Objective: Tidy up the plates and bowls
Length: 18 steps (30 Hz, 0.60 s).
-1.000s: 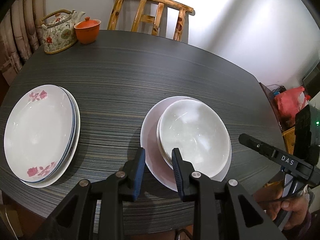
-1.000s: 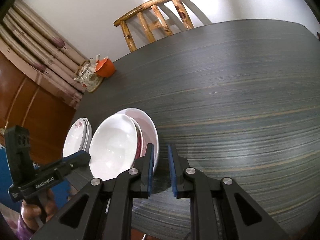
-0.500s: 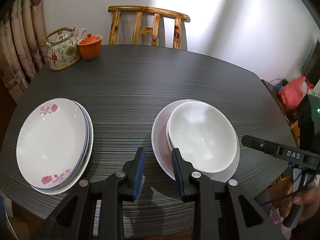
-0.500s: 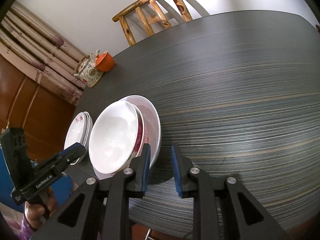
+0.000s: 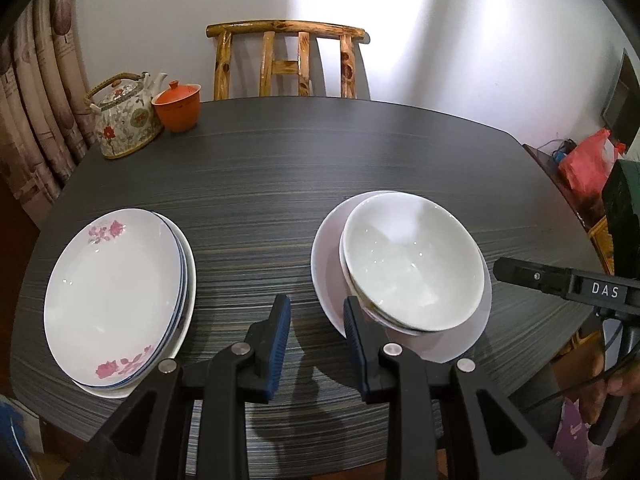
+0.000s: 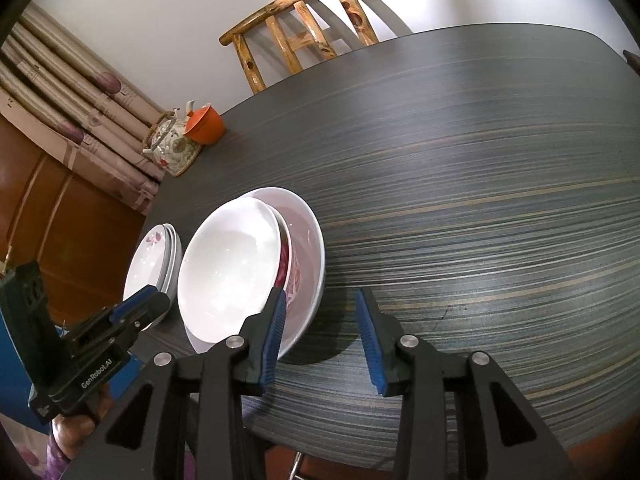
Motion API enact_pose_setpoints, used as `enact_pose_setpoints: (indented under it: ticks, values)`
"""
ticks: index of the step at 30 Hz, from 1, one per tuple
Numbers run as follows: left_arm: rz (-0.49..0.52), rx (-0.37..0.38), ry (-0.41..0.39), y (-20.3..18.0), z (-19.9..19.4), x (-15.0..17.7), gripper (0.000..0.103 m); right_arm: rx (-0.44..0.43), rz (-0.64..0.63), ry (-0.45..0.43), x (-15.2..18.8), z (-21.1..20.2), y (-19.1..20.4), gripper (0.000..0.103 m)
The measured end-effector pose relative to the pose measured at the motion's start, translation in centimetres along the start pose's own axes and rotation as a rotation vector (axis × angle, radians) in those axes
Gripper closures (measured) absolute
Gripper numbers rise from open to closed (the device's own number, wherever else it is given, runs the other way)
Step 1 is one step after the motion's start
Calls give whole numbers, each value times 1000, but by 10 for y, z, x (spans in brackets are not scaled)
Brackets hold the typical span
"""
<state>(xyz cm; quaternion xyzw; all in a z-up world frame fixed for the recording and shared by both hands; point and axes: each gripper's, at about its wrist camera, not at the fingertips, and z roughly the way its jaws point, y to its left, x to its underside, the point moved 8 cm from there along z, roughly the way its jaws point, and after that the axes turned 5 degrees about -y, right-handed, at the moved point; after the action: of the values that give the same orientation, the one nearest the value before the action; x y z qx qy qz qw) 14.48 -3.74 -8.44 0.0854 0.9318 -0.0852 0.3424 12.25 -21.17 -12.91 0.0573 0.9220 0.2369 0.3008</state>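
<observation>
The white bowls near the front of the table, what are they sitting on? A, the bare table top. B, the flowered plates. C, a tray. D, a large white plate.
D: the stacked white bowls rest inside a large white plate, whose rim shows around them in both wrist views; the flowered plates form a separate stack off to the side.
</observation>
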Motion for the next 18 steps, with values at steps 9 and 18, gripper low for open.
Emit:
enact_pose_setpoints:
  ticks: [9, 18]
  values:
    - [-8, 2, 30, 4, 8, 5, 75, 19, -14, 11, 5, 5, 4, 65]
    - [-30, 4, 41, 8, 17, 3, 75, 18, -11, 22, 5, 9, 3, 65]
